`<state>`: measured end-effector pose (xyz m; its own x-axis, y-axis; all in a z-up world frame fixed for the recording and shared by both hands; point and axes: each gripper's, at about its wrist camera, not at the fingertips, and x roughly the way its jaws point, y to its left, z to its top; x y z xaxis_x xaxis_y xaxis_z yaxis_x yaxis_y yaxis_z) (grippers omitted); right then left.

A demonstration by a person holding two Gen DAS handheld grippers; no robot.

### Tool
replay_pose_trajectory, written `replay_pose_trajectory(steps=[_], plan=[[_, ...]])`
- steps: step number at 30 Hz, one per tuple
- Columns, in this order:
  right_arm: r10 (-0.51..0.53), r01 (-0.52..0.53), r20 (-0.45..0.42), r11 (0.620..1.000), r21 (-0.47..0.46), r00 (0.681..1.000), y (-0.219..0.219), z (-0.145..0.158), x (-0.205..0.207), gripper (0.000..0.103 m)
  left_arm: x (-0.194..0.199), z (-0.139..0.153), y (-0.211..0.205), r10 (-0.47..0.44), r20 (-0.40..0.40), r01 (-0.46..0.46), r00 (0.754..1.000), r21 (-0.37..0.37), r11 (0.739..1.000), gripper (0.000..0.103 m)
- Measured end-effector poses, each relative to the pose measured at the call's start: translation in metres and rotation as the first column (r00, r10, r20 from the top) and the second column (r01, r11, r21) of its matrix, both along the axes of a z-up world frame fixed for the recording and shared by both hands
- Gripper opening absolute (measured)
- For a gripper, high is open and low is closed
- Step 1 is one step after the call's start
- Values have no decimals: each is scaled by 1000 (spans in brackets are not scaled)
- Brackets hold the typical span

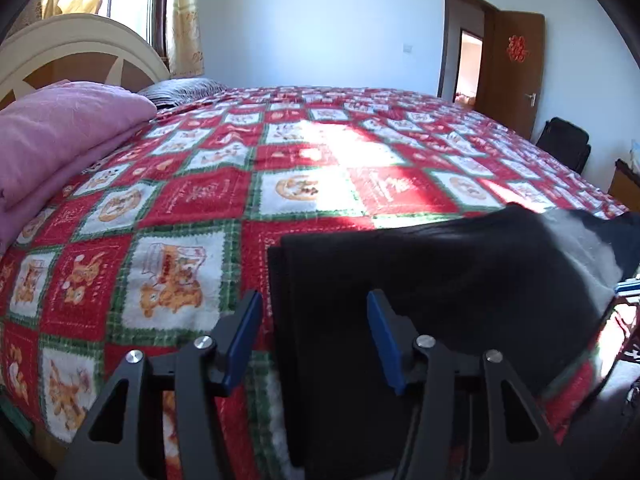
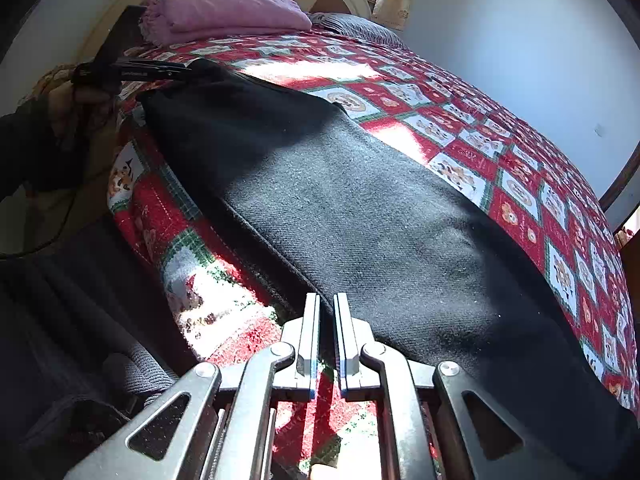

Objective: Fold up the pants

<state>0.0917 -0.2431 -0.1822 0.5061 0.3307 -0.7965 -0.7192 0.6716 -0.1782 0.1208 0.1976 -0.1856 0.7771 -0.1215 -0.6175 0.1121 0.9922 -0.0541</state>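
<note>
Black pants (image 2: 360, 200) lie in a long folded strip on the red checked blanket (image 2: 500, 152), close to the bed's near edge. In the left wrist view one end of the pants (image 1: 440, 280) spreads in front of my left gripper (image 1: 314, 304). That gripper is open, and the fabric's left edge lies between its blue pads (image 1: 244, 332) without being pinched. My right gripper (image 2: 327, 306) sits at the other end, its pads a narrow slit apart at the pants' edge, pressing on nothing I can see. The right wrist view also shows the left gripper (image 2: 188, 71) at the far end, held by a hand (image 2: 80, 100).
A folded pink blanket (image 1: 60, 128) and a dark striped pillow (image 1: 180, 90) lie by the cream headboard (image 1: 80, 48). The bed's edge (image 2: 160, 220) drops off beside the pants. A brown door (image 1: 512, 68) stands open at the far wall, with a dark bag (image 1: 564, 144) below it.
</note>
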Motion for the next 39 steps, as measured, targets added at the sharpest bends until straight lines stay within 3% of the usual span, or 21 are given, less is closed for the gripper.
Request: replay_pose_trajectory(steps=[2,4,9,14,17,21,23,27,30,35,39], plan=[[-20,20,-28,1000,-12,999,-4,-7,3,32,3,0,3,28,-6,-28,1000,-37,999,63],[-23,23,-40,1000,-4,999,-9,-9,1,33,-3,4,4,46,-1,-46,999,-49,998,63],[-92,93,-28,995,30,995,-37,6,1,33,-32,30,-16,42,91,-45,995,30,999,61],[-267,270,-44,958,101,963,-93,27,13,33,-40,60,-62,-84,139,83,987,13,996,67],[-400,404,-60,905,136,915,-137,36,20,33,-41,67,-113,-233,128,231,964,30,973,67],[-561,571,-108,798,191,821,-202,48,24,33,-37,63,-186,-417,91,416,904,31,909,67],[-635,650,-143,727,222,759,-237,54,23,33,-35,58,-217,-492,64,492,868,4,870,67],[-755,775,-205,562,289,623,-305,63,16,33,-38,48,-276,-599,18,599,801,24,801,67],[-796,816,-231,480,321,559,-337,68,11,33,-42,40,-307,-658,-10,658,753,31,753,67],[-802,836,-291,412,364,522,-362,64,13,33,-48,35,-338,-717,-44,718,696,49,694,67],[-803,846,-315,390,364,506,-368,55,19,33,-51,28,-355,-736,-72,739,673,99,667,67]])
